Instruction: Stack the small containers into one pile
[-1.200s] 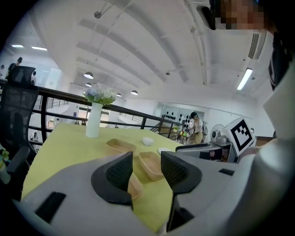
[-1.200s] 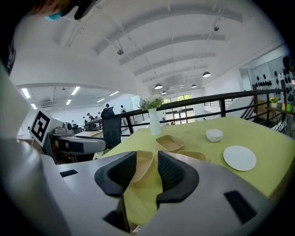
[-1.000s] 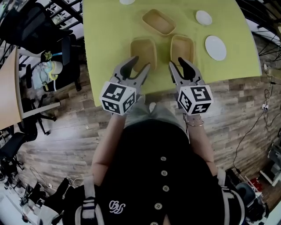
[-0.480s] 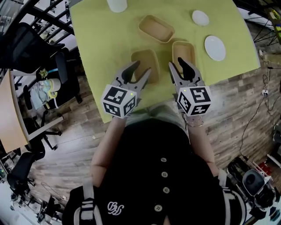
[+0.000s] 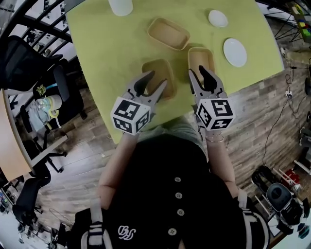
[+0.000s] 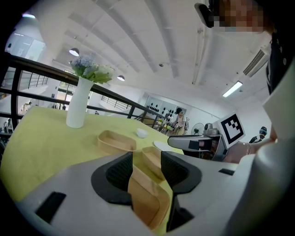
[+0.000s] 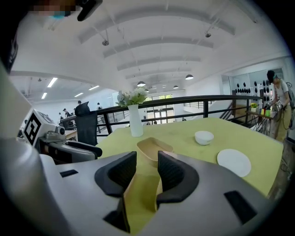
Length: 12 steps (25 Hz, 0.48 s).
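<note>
Where the wooden floor (image 5: 262,121) ends, a yellow-green table (image 5: 107,58) fills the upper half of the head view, and a person in a black buttoned top (image 5: 177,194) stands at its near edge with a gripper in each hand. The left gripper (image 5: 156,79) reaches over the near-left container (image 5: 163,67), a tan rectangular tub lying flat on the table. Its jaws stand well apart, and in the left gripper view (image 6: 146,156) the tub (image 6: 145,198) shows through the gap below them, with nothing clamped between the pads. The right gripper (image 5: 196,71) hangs over the near end of the near-right container (image 5: 201,56), just beside the first tub. Its jaws are parted by a narrower gap, and the right gripper view (image 7: 146,159) shows this tub (image 7: 140,189) beneath that gap, not pinched. A third container (image 5: 168,33) sits farther back, angled, apart from the other two, so none is stacked yet. To the right of the tubs lies a white plate (image 5: 234,52). A white vase (image 5: 120,6) with flowers stands at the far left. A small white bowl (image 5: 217,18) rests beyond the plate.
</note>
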Tool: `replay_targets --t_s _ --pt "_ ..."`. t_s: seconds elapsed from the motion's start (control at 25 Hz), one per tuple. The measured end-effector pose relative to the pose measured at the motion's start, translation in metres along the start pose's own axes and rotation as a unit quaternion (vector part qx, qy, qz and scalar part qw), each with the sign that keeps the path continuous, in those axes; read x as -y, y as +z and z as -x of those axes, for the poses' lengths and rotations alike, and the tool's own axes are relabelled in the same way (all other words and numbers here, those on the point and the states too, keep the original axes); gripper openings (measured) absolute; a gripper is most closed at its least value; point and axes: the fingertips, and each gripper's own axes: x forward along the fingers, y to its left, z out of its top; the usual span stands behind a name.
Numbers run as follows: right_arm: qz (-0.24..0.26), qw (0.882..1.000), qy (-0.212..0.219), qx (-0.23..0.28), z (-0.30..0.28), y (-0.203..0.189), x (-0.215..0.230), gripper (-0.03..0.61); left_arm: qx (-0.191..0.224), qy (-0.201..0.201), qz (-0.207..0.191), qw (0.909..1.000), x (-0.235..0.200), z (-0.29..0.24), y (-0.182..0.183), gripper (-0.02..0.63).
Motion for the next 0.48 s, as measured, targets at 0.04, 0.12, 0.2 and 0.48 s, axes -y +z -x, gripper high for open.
replay_targets --t_s 0.04,0.12,0.2,0.48 --pt "0.001 1.0 -0.005 -0.003 0.0 -0.001 0.005 0.14 -0.001 -0.002 0.002 1.0 -0.001 -0.003 0.0 0.189" --pt "0.0 1.0 -0.017 -0.009 0.0 -0.002 0.017 0.14 -0.003 -0.005 0.004 1.0 -0.003 -0.008 0.001 0.189" --pt "-0.003 0.999 -0.028 -0.014 0.001 -0.004 0.03 0.14 -0.004 -0.009 0.009 0.9999 -0.004 -0.013 0.002 0.187" --pt "0.003 0.997 -0.061 -0.046 0.007 -0.021 0.077 0.14 -0.007 -0.012 0.023 0.9996 0.003 -0.029 0.0 0.184"
